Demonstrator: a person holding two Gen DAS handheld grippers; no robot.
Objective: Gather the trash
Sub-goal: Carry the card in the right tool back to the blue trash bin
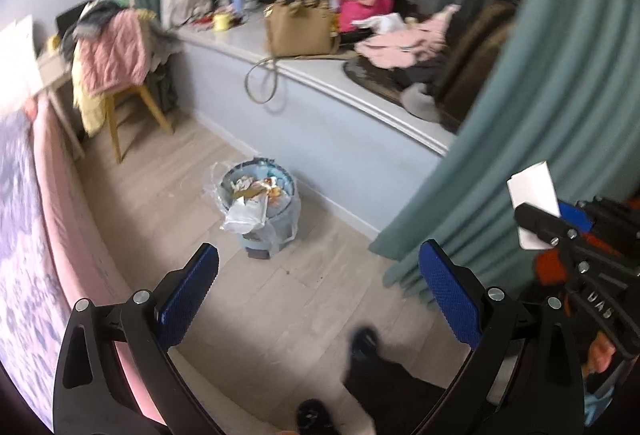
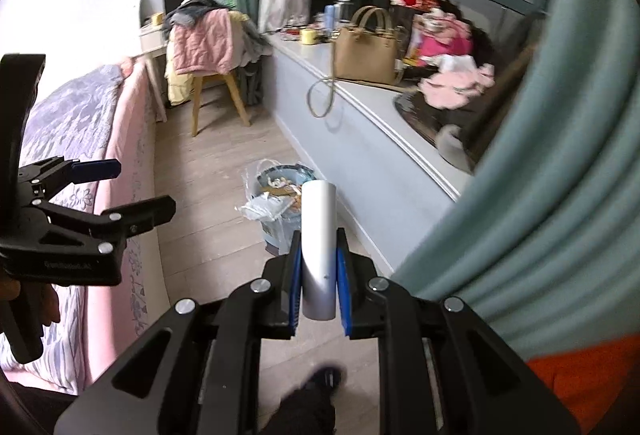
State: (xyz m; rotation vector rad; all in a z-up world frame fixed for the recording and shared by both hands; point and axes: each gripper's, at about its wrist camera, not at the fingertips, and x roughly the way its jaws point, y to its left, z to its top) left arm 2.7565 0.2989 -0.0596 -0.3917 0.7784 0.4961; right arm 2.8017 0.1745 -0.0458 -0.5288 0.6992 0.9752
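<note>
A small blue trash bin (image 1: 260, 211) lined with a clear bag and full of paper and wrappers stands on the wood floor by the window seat; it also shows in the right wrist view (image 2: 280, 203). My right gripper (image 2: 319, 275) is shut on a white tube (image 2: 318, 243) that stands upright between its blue pads, held above the floor short of the bin. That gripper and the white tube (image 1: 534, 195) show at the right in the left wrist view. My left gripper (image 1: 320, 279) is open and empty above the floor, also seen at the left (image 2: 108, 187) in the right wrist view.
A pink-sided bed (image 2: 120, 139) runs along the left. A wooden chair (image 2: 216, 91) piled with clothes stands at the back. A tan handbag (image 2: 366, 51) and pink clothes (image 2: 456, 83) lie on the window seat. A green curtain (image 2: 560, 175) hangs at the right. The person's feet (image 1: 360, 347) are below.
</note>
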